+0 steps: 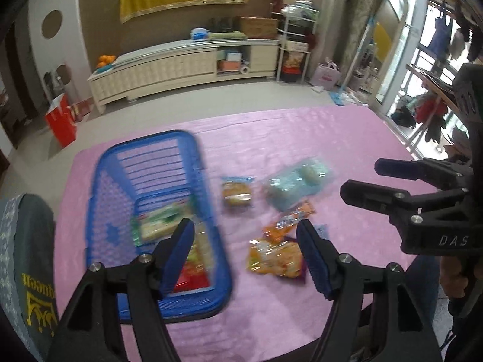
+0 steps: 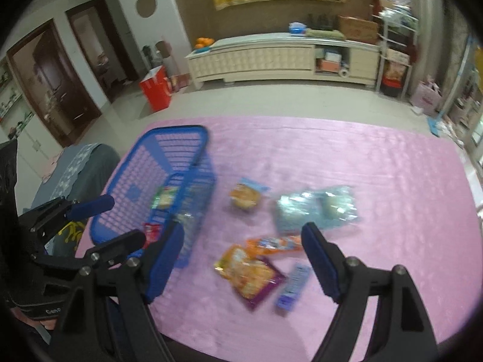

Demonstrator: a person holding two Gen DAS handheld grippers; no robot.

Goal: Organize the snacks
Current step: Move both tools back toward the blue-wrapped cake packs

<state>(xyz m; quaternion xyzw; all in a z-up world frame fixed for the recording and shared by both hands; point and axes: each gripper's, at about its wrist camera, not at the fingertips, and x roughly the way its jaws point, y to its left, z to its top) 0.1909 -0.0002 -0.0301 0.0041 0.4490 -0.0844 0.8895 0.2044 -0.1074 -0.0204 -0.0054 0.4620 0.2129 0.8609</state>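
A blue plastic basket (image 1: 102, 187) stands on the left of the pink table and holds a green-white packet (image 1: 157, 223) and a red packet (image 1: 193, 274). Loose on the cloth lie a small bun packet (image 1: 237, 194), a pale blue bag (image 1: 297, 185), an orange stick packet (image 1: 289, 220) and a yellow-purple snack bag (image 1: 276, 258). The right wrist view also shows a small blue packet (image 2: 292, 286). My left gripper (image 1: 244, 256) is open and empty above the basket's right rim. My right gripper (image 2: 243, 259) is open and empty above the snack bag (image 2: 250, 274).
The pink tablecloth (image 2: 377, 181) covers the table, with its far edge toward a tiled floor. A grey chair back (image 1: 33, 241) stands at the table's left. A cream sideboard (image 1: 181, 63) and a red bag (image 1: 62, 120) stand beyond.
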